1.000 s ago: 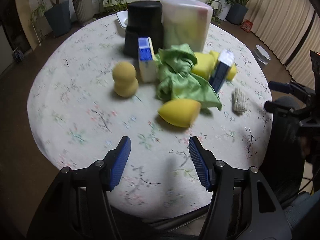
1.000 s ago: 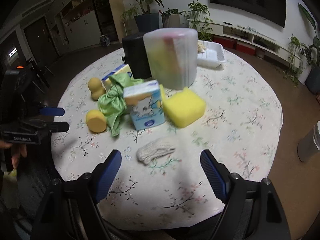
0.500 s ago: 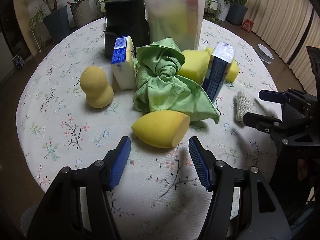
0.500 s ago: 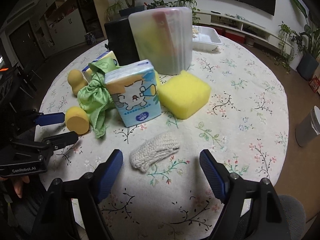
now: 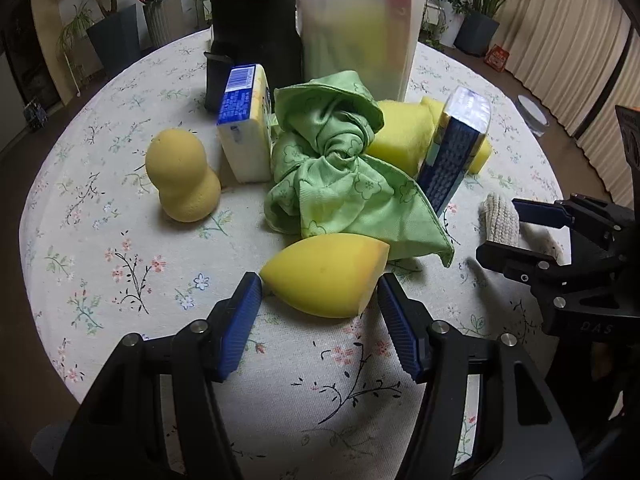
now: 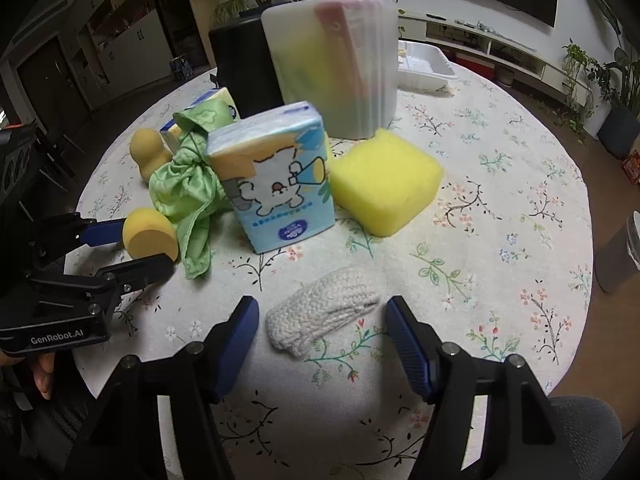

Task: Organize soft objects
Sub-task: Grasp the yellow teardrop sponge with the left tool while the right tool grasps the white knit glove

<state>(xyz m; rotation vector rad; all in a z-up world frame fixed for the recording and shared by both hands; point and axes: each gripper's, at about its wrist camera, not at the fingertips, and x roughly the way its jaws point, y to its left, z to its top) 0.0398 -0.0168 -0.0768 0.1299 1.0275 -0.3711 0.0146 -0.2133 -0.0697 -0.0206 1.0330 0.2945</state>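
Left gripper (image 5: 319, 300) spread wide, straddling the yellow egg-shaped sponge (image 5: 325, 276) on the floral tablecloth (image 5: 100, 264); right gripper (image 6: 322, 326) equally agape around the cream knitted cloth (image 6: 320, 316). Best squeezed gently, mid-body, then lifted clear of the crumpled green cloth (image 5: 340, 176) just behind, probably toward the translucent plastic bin (image 5: 356, 32) beyond.

floral tablecloth (image 5: 100, 264), white tray (image 6: 424, 66), potted plants (image 5: 112, 28), curtains (image 5: 568, 52)
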